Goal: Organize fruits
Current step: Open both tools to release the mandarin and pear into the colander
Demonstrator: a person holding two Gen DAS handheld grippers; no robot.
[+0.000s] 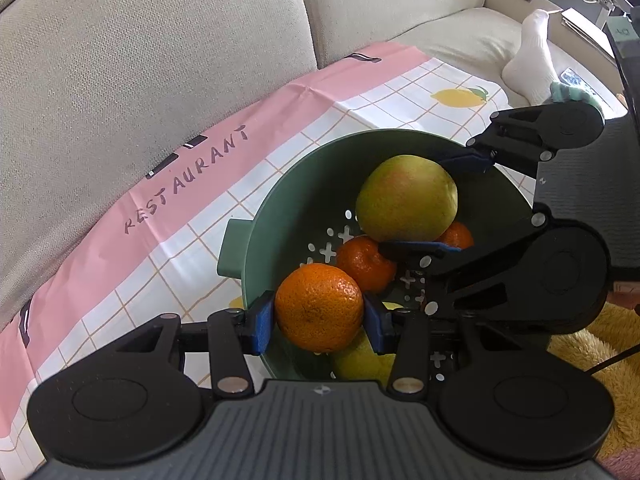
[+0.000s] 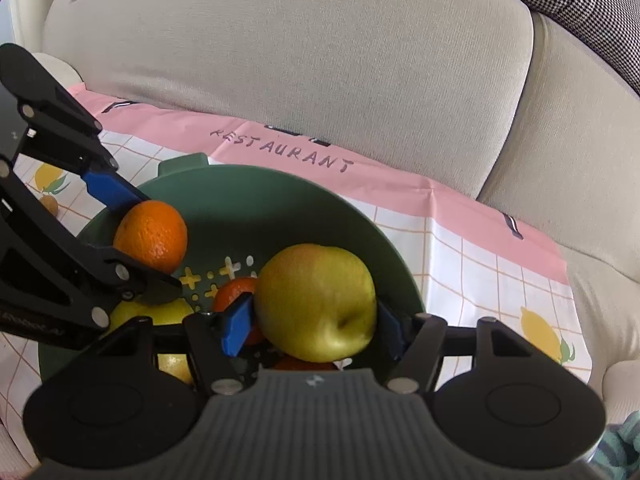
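A green colander bowl (image 1: 288, 184) (image 2: 280, 208) stands on a pink checked cloth. My left gripper (image 1: 320, 316) (image 2: 140, 240) is shut on an orange (image 1: 320, 306) (image 2: 152, 236) over the bowl's near-left side. My right gripper (image 2: 316, 324) (image 1: 440, 204) is shut on a yellow-green apple (image 2: 316, 302) (image 1: 406, 198) above the bowl's middle. Inside the bowl lie two smaller oranges (image 1: 366, 264) (image 1: 456, 236), one of which shows in the right wrist view (image 2: 236, 292). Yellow lemons (image 2: 160, 312) (image 1: 360, 360) lie partly hidden under the grippers.
The cloth (image 1: 120, 248) (image 2: 480, 248), printed "RESTAURANT", covers a beige sofa seat with back cushions (image 1: 140, 60) (image 2: 300, 60) close behind. A person's foot in a white sock (image 1: 532, 68) rests on the sofa. A small brown fruit (image 2: 50, 203) lies on the cloth. A yellow fluffy rug (image 1: 600, 352) lies below.
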